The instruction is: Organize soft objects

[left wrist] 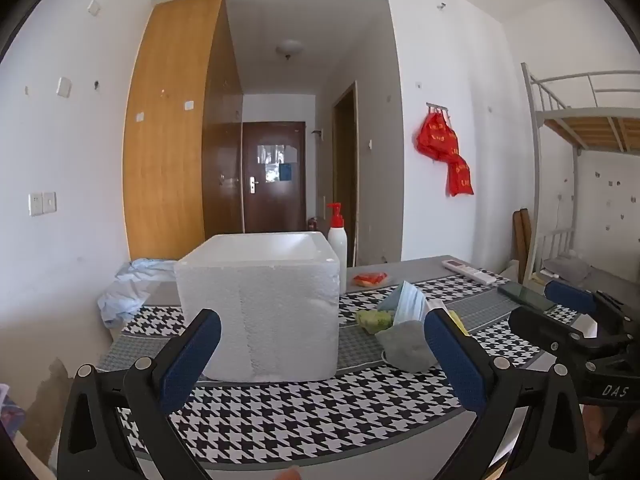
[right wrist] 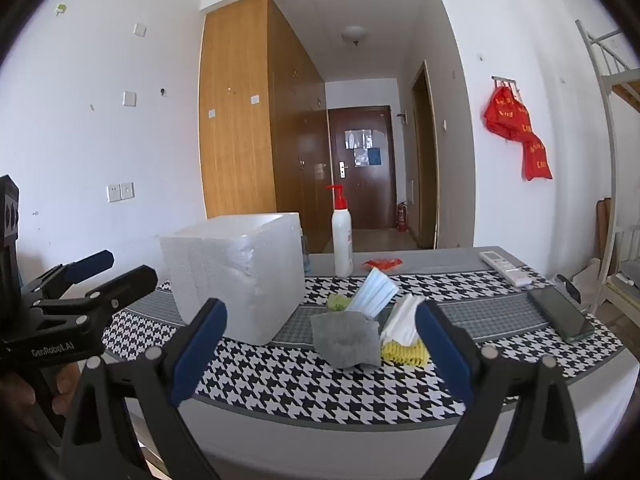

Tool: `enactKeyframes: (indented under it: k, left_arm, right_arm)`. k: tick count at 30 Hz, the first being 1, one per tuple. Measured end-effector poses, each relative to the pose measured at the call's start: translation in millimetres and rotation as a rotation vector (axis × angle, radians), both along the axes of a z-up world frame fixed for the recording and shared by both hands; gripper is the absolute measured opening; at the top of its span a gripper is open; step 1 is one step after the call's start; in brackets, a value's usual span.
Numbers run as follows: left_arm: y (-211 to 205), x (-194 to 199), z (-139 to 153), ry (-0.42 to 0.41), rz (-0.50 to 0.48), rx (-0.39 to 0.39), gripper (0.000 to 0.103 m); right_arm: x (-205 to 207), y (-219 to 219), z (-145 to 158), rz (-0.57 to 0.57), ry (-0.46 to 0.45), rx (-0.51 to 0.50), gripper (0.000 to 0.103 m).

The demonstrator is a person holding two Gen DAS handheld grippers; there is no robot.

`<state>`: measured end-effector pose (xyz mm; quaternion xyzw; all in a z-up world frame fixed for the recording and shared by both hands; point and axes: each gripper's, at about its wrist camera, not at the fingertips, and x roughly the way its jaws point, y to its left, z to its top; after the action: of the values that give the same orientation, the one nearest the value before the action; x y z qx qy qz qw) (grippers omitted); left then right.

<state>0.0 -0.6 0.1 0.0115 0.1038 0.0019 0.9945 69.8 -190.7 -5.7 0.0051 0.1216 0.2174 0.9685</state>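
Nothing is gathered yet, by the look of it: both tools hover at the near edge of the tabletop [right wrist: 460,312] with nothing in them. The left hand-held gripper [left wrist: 320,356] is spread wide and empty, its fingers framing the white foam box [left wrist: 260,304] straight ahead. The right hand-held gripper [right wrist: 320,352] is likewise released, and the pile of soft objects lies just ahead, between its fingers.

That pile holds a grey sponge [right wrist: 346,340] nearest, a yellow cloth [right wrist: 404,354] beside the right finger, white folded tissue [right wrist: 404,320] above it, blue face masks [right wrist: 374,290] leaning behind, and a green scrap [right wrist: 338,302] farther back; what the green piece is I cannot tell.

The next move likely calls for the right tool to close on the grey sponge, then carry it leftward and over the box's rim, which stands tall and must be cleared.

Around: a pump bottle [right wrist: 342,240] beyond the box, a red packet [right wrist: 382,265], a remote [right wrist: 505,268] and a phone [right wrist: 560,314] off to the right, and a pale blue cloth [left wrist: 128,288] to the left of the box. None blocks the reach.
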Motion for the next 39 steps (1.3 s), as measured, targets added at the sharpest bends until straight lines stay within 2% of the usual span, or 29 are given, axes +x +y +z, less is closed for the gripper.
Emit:
enactKeyframes:
  k: [5, 7, 12, 39]
  left_arm:
    - [-6.8, -3.5, 1.0, -0.013, 0.020, -0.006, 0.102]
    - [-7.3, 1.7, 2.7, 0.007, 0.006, -0.012, 0.102]
    - [7.0, -1.4, 0.7, -0.021, 0.024, -0.053, 0.102]
    - [-1.1, -2.6, 0.5, -0.009, 0.009, -0.018, 0.102]
  right_arm:
    - [-0.3, -0.5, -0.3, -0.002, -0.005, 0.007, 0.097]
    - [-0.6, -0.5, -0.2, -0.003, -0.004, 0.007, 0.097]
    - [-2.4, 0.2, -0.2, 0.000, -0.001, -0.003, 0.097]
    - [-10.2, -6.7, 4.4, -0.008, -0.008, 0.022, 0.097]
